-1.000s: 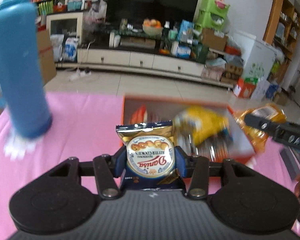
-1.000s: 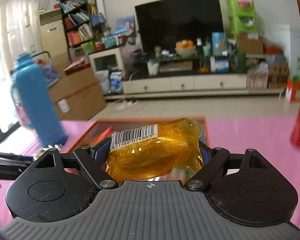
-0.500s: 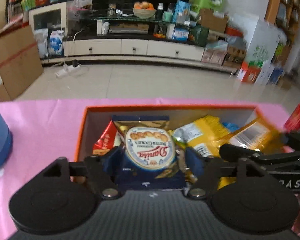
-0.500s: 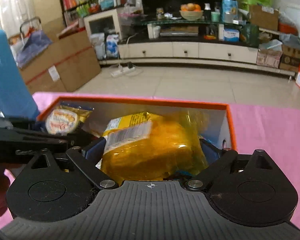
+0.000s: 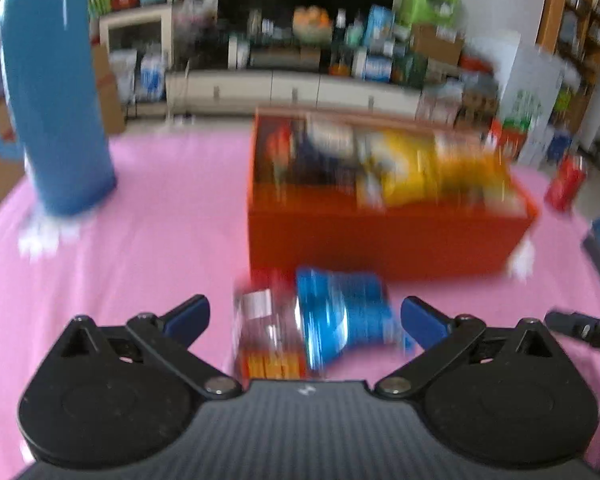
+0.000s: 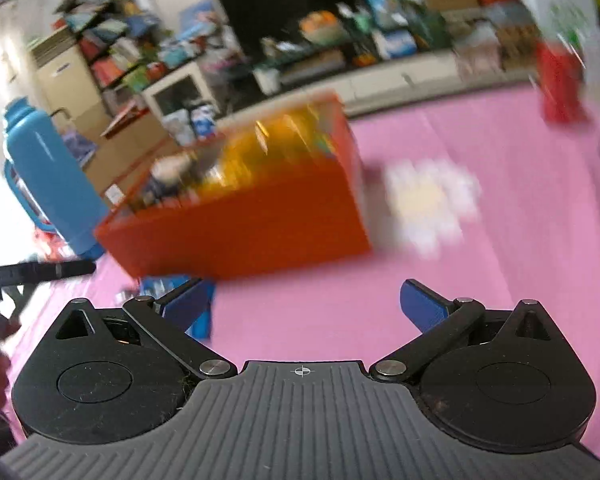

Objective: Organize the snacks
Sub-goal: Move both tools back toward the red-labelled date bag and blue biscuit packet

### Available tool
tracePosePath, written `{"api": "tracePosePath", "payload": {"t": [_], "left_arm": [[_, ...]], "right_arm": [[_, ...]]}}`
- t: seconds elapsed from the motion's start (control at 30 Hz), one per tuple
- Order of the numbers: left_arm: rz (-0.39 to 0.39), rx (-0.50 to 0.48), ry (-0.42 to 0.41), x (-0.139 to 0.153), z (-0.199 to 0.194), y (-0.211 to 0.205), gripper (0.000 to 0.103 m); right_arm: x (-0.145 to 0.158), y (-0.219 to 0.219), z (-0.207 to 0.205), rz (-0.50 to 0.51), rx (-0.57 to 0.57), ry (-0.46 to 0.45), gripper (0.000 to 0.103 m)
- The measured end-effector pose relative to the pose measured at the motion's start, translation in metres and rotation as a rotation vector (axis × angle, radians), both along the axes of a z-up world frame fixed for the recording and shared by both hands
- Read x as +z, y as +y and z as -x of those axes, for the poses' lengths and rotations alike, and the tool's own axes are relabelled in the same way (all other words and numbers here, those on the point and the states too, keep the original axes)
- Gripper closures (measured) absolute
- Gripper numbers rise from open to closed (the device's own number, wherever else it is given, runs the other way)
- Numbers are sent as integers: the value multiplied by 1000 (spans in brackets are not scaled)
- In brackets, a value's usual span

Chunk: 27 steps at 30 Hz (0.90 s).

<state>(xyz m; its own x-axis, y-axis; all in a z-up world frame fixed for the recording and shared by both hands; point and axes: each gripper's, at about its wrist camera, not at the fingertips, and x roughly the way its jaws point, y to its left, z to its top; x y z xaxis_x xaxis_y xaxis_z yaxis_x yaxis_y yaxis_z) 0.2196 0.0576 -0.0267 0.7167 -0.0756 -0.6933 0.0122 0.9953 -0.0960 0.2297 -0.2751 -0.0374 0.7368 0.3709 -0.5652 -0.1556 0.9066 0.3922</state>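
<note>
An orange box (image 5: 384,236) sits on the pink worktop (image 5: 140,240), packed with blurred snack packets, yellow ones (image 5: 412,168) most visible. Just near of the box lie a blue packet (image 5: 344,320) and, touching its left side, a clear-and-orange packet (image 5: 266,332).

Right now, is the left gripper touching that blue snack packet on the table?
Apart. The left wrist view shows the opening left gripper with pink cloth between each fingertip and the blue snack packet.

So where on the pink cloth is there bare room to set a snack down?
Bare cloth lies between the blue flask and the orange box, and right of the box toward the red can. The box is crammed, and snack packets lie just before its front wall.
</note>
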Motion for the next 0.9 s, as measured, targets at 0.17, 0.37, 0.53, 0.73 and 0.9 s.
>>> {"api": "tracePosePath", "payload": {"t": [0.17, 0.37, 0.53, 0.73, 0.9], "left_arm": [[-57, -21, 36, -21, 6, -22, 4], [-95, 15, 43, -32, -49, -40, 6], [-149, -9, 43, -35, -65, -60, 24], [-28, -207, 116, -43, -38, -107, 31], [-102, -289, 84, -52, -16, -148, 32]], "right_arm": [[-25, -25, 12, -109, -65, 55, 16], [-34, -39, 7, -132, -76, 72, 16], [-32, -46, 3, -181, -84, 78, 16], [-34, -46, 2, -205, -72, 91, 16], [-29, -57, 7, -209, -125, 53, 16]]}}
